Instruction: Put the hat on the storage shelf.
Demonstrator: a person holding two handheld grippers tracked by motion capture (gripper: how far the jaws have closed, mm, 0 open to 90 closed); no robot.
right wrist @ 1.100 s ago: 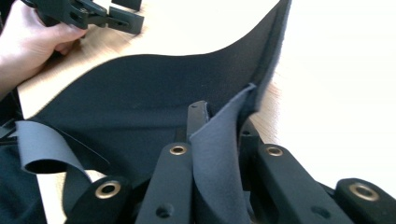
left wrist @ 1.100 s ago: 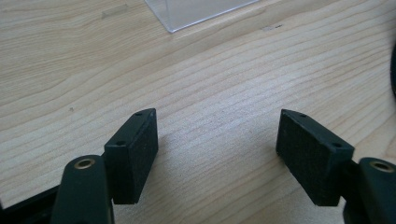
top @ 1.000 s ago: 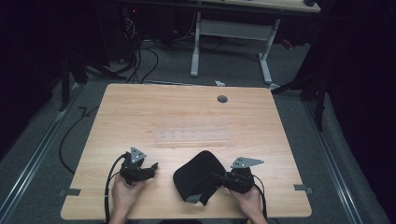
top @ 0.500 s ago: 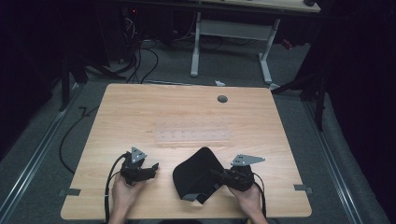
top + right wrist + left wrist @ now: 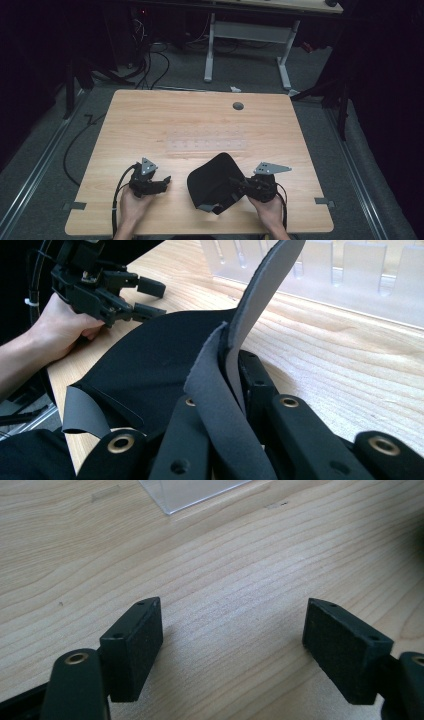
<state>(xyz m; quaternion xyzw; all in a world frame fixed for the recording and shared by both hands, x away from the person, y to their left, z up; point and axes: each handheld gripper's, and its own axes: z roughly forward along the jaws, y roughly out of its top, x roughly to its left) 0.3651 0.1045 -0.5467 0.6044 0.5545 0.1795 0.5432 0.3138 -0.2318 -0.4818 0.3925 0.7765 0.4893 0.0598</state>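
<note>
Black cloth (image 5: 150, 365) between right jaws

Setting: a lab or test room laid out for recording, kept dark around one lit work surface. A plain wooden table (image 5: 200, 125) with a cable grommet (image 5: 238, 106) is stood on grey carpet (image 5: 45, 200). Loose black cables (image 5: 150, 65) are trailed across the floor behind it. A second, white-legged desk (image 5: 250, 35) is placed at the back, and metal floor rails (image 5: 30, 175) are run along the left side.
</note>
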